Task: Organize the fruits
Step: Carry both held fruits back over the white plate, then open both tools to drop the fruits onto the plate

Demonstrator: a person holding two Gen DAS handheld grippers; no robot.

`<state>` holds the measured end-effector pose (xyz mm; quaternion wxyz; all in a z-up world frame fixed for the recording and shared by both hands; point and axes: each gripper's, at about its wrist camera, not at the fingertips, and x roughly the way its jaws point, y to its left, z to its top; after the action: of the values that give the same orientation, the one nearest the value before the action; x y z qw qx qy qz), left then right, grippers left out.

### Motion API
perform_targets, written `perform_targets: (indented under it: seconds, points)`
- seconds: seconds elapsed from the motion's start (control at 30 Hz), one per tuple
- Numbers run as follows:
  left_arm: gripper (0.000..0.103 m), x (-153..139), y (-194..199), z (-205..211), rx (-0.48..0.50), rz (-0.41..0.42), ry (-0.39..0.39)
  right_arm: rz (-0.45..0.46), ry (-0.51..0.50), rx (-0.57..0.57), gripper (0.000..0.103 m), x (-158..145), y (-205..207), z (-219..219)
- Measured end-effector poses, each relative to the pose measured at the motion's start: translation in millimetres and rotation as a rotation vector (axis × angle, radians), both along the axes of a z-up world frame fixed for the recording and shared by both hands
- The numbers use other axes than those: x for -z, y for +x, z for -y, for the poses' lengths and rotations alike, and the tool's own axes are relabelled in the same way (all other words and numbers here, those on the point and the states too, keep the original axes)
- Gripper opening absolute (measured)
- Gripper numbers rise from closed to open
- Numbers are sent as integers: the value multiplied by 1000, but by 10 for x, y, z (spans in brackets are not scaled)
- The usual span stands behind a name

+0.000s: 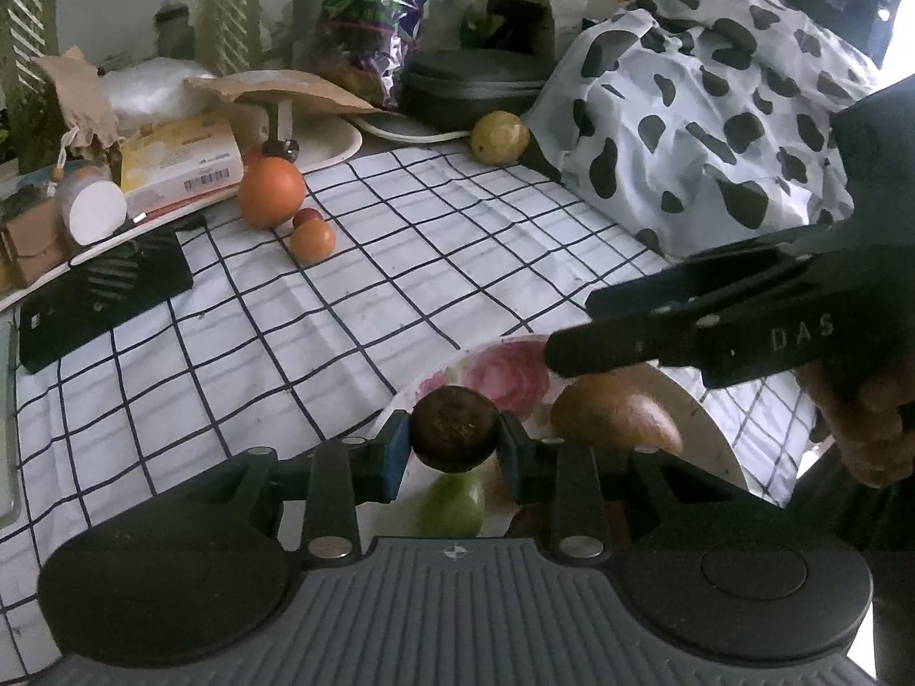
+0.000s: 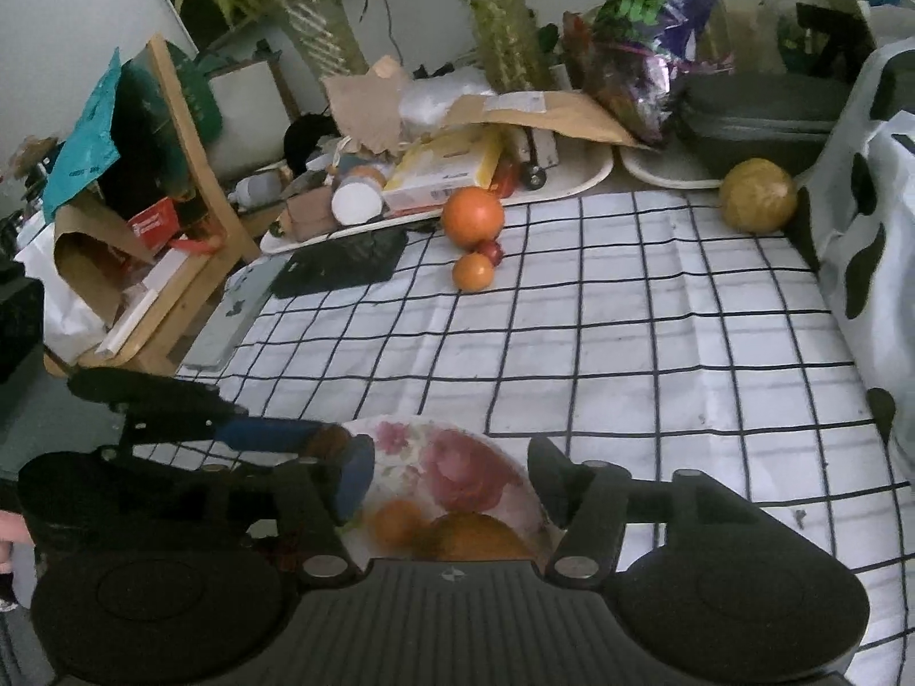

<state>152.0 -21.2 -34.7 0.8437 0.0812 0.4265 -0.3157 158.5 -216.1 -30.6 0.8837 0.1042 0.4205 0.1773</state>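
Brown round fruit point(image 1: 454, 430) clamped in left claw point(image 1: 454, 440) above floral plate point(image 1: 503, 360), right claw point(image 2: 452, 486) released

Checked cloth point(image 2: 629, 343) centre clear; spotted fabric point(image 2: 869, 217) blocks right, clutter behind.

white wall point(image 2: 68, 6), wooden chair point(image 2: 189, 171)

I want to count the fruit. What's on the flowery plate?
On the flowery plate lie a small orange fruit and a bigger brownish one. The right gripper's body hides the plate's near part.
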Motion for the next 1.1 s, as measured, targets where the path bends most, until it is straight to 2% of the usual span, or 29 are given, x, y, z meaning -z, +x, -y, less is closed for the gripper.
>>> perform_targets:
  seconds: [0.2,0.3,0.33,0.4,0.47,0.57,0.73,0.93,1.0,1.07,1.1]
  points:
    - [32,1,-1,23,7,3,-8,9,-20,27,68,-6,-9,37]
    - [34,-26,-22,51,4,39,-8,13,-24,37,68,-8,-10,50]
    - [38,-34,-25,65,1,52,-1,14,-23,41,68,-12,-14,61]
    - [63,-65,-35,69,-14,88,6,16,-23,47,69,-16,-13,68]
    - [71,-110,-52,50,-28,125,-4,17,-28,51,69,-19,-10,73]
    - [71,-152,-41,22,-40,132,-14,21,-31,55,69,-24,-13,76]
    - [71,-139,30,-50,-90,105,16,23,-50,68,71,-26,-15,92]
    - [71,-113,85,-176,-120,73,31,42,-94,62,85,-36,-37,67]
    - [71,-101,98,-204,-129,63,30,50,-105,61,92,-46,-44,55]
    - [71,-101,106,-217,-132,60,27,61,-124,65,103,-56,-45,43]
    - [71,-102,107,-216,-132,60,27,67,-140,70,103,-60,-40,34]
